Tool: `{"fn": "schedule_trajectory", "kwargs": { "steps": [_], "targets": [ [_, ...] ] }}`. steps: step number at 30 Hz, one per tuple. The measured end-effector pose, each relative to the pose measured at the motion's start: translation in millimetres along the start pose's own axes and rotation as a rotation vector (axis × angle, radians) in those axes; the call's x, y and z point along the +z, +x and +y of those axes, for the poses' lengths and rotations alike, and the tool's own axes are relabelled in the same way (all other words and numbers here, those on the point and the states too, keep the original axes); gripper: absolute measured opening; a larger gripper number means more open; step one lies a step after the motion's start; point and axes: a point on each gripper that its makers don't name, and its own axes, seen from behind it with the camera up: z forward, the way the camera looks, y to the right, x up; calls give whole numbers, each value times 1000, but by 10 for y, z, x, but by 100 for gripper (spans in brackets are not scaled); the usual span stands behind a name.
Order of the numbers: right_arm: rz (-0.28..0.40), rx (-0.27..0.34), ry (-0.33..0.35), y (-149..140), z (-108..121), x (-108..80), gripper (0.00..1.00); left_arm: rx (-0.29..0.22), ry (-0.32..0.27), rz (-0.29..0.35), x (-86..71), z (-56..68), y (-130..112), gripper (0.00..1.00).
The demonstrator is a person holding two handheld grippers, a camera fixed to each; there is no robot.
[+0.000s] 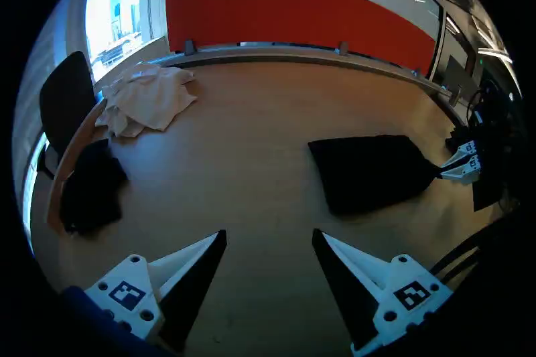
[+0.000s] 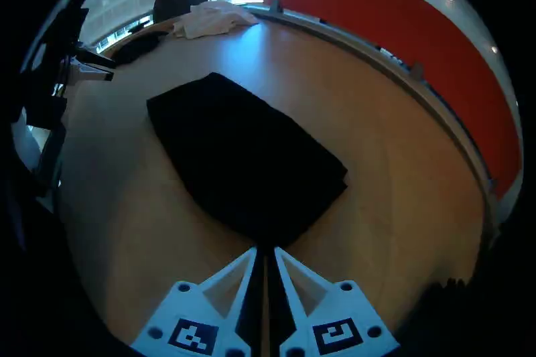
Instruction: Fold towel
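Black towel (image 2: 248, 163) lying folded on the bench (image 2: 402, 176), one corner pinched.
The towel is spreading across the centre of the right gripper view, its near corner running down into the right gripper (image 2: 266, 253), whose jaws are pressing together on the fabric at the bottom of the frame. In the left gripper view it is sitting right of centre, drawn to a point. The left gripper (image 1: 268, 233) is hovering at the bottom edge, jaws spread wide over bare wood. A white cloth heap (image 1: 147, 99) is lying at upper left, below a red partition (image 1: 295, 15).
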Motion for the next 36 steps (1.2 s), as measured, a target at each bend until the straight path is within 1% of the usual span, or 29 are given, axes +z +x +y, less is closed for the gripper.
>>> {"fn": "schedule_trajectory", "kwargs": {
  "steps": [6, 10, 17, 23, 36],
  "targets": [
    [30, -9, -11, 146, 26, -36, 5, -1, 2, 3, -6, -18, 14, 95],
    [56, -24, -22, 287, 50, -96, 5, 0, 3, 4, -10, -23, 11, 95],
    [108, -56, -38, 600, 97, -229, 5, 0, 3, 8, -17, -27, 19, 95],
    [149, -94, -42, 887, 114, -307, 5, 1, 3, 11, -22, -31, 28, 95],
    [229, -168, -29, 1508, 91, -347, 5, -2, 5, 14, -21, -28, 37, 95]
  ]
}}
